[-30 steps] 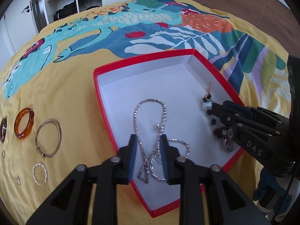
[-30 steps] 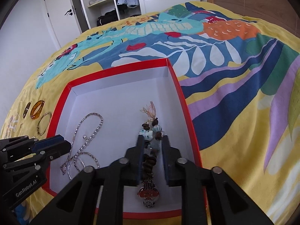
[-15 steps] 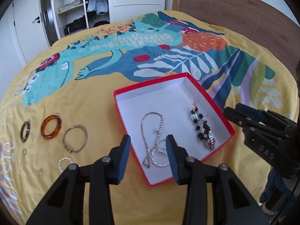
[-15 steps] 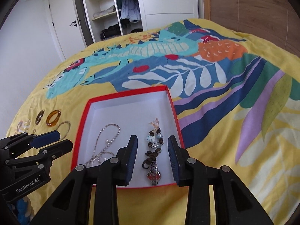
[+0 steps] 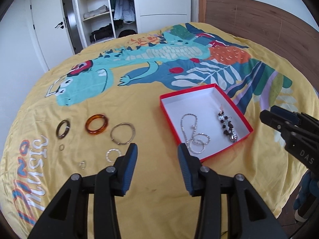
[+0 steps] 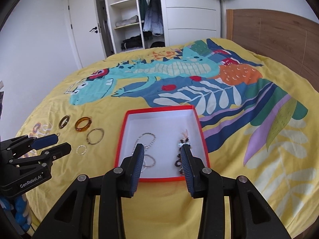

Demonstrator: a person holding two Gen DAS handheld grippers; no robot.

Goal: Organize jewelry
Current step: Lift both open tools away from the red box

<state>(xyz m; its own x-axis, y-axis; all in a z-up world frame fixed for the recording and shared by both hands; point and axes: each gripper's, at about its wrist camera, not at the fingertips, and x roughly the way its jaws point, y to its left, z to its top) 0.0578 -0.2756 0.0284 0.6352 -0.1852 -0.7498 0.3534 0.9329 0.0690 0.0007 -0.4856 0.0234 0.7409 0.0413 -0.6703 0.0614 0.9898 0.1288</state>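
A red box with a white inside lies on the bed. In it are a silver chain necklace and a dark beaded piece. Left of the box lie a brown ring, an amber bangle, a thin metal bangle, a silver hoop and small rings. My left gripper is open and empty above the cover. My right gripper is open and empty above the box's near edge.
The bed has a yellow dinosaur-print cover. A wooden headboard stands at the right. An open white wardrobe and a door are beyond the far edge.
Both grippers have opened, let go of the necklace and the beaded piece in the box, and pulled back and up from it. The jewelry lies still.
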